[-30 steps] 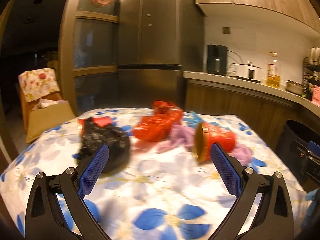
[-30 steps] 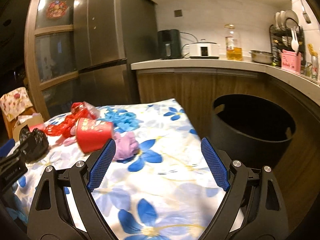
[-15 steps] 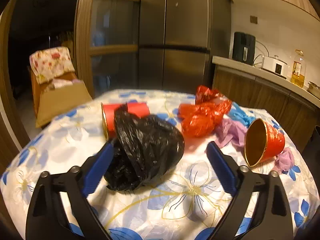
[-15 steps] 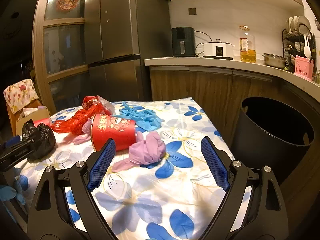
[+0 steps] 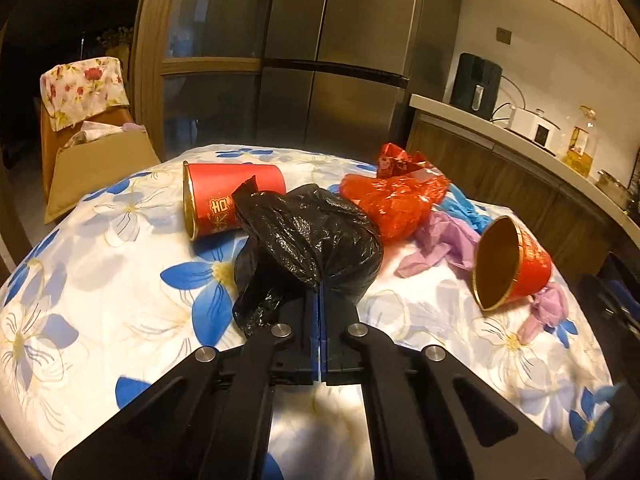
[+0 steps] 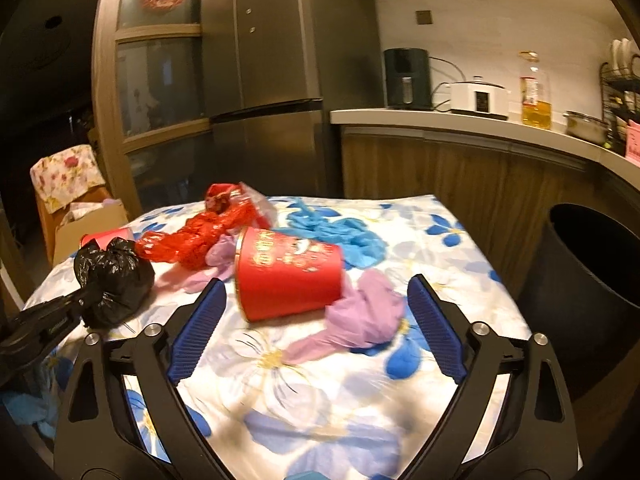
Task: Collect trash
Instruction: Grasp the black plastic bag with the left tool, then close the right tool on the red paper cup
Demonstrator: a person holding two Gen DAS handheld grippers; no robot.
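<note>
The left gripper [image 5: 321, 292] is clamped tight on a fold of the black bag [image 5: 308, 232], its blue pads pressed flat together with the thin plastic pinched at their tips. The bite is taken low on the near side of the bag, where loose film bunches up, probably because the bundle as a whole is too bulky and soft to span. The bag rests on the flowered tablecloth [image 5: 100, 280], touching the red cup [image 5: 232, 204] that lies on its side just behind it.

The right gripper [image 6: 314, 320] has its jaws opening, spread about as wide as they go, with nothing pressed between them. It points at a second red cup [image 6: 288, 276] lying on its side, mouth towards the left of the right wrist view, with a purple glove [image 6: 364, 316] touching its base. The wide spread looks chosen to fit around the cup's body.

The remaining trash sits further back in a loose cluster: a red plastic bag [image 6: 192, 240], a blue glove [image 6: 340, 232] and a red wrapper [image 6: 224, 196]. The black bin [image 6: 592, 280] stands open just off the right edge of the table, close enough that each piece can likely be carried across and dropped in. Nothing has left the cloth yet, so collection seems to be at its start
</note>
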